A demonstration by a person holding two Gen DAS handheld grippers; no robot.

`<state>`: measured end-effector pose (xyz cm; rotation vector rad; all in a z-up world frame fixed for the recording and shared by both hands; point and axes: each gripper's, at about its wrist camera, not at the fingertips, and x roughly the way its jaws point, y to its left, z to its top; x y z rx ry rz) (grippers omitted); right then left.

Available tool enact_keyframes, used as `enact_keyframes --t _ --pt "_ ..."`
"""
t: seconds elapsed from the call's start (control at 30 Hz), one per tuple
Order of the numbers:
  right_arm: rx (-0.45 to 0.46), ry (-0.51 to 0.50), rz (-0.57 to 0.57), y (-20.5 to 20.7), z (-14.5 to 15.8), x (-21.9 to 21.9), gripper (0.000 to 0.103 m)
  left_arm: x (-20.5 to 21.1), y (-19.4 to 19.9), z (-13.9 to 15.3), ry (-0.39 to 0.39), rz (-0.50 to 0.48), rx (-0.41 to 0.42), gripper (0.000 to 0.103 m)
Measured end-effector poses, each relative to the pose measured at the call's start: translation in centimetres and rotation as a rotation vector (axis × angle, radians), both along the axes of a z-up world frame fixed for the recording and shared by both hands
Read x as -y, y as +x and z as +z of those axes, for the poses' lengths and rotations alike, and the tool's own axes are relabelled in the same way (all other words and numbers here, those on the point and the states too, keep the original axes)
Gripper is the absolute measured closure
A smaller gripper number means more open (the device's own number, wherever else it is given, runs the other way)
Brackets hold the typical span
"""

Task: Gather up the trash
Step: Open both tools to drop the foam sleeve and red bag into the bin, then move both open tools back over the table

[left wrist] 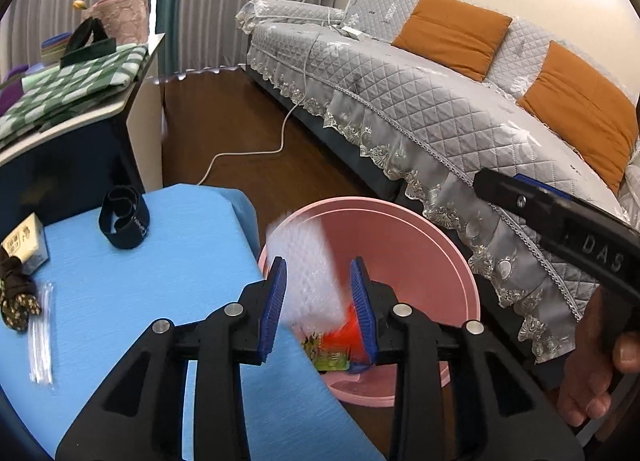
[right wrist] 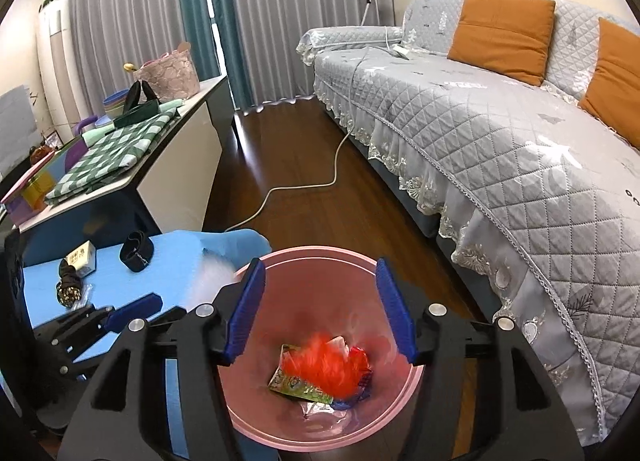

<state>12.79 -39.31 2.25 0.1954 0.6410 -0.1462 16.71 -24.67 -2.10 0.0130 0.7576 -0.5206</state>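
A pink bin [left wrist: 440, 245] stands on the floor beside the blue table [left wrist: 168, 269]. My left gripper [left wrist: 318, 309] is open at the table edge above the bin rim. A blurred white bubble-wrap piece [left wrist: 308, 261] is between its fingers, seemingly loose in the air. In the right wrist view my right gripper [right wrist: 320, 317] is open and empty, right above the pink bin [right wrist: 320, 261]. A blurred red wrapper [right wrist: 324, 369] lies or falls inside on a colourful packet [right wrist: 296, 383]. The white piece [right wrist: 212, 281] shows at the bin's left rim.
On the blue table lie a black band [left wrist: 124, 217], a small box [left wrist: 26, 237], a dark patterned item [left wrist: 16, 301] and clear plastic sticks [left wrist: 42, 345]. A grey quilted sofa [left wrist: 440, 101] runs along the right. A white cable [left wrist: 256, 149] crosses the wooden floor. A cabinet [left wrist: 72, 129] stands behind the table.
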Motion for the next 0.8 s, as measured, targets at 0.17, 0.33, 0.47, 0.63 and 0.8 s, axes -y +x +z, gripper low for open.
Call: enact_keyframes --t 0.17,0.33,0.47,0.63,0.8 --pt "0.021 0.028 -0.012 -0.2 0.7 -0.2 0.043 -1.3 -0.8 0.6 -0.001 0.011 0.013 0.071" --pt "0.059 0.036 0.007 -0.6 1.9 -1.4 0.043 -3.6 -2.1 1.7 0.004 0.043 0.033 0.071" --pt "0.09 0.032 0.051 -1.3 2.8 -3.3 0.043 -6.4 -3.5 2.6 0.006 0.085 0.051 0.071" --pt "0.112 0.033 0.11 -2.1 3.6 -6.0 0.043 -10.7 -5.5 3.7 0.009 0.142 0.07 0.071" --pt "0.123 0.064 0.16 -2.8 4.1 -8.7 0.047 -15.3 -6.7 4.4 -0.004 0.207 0.088 0.071"
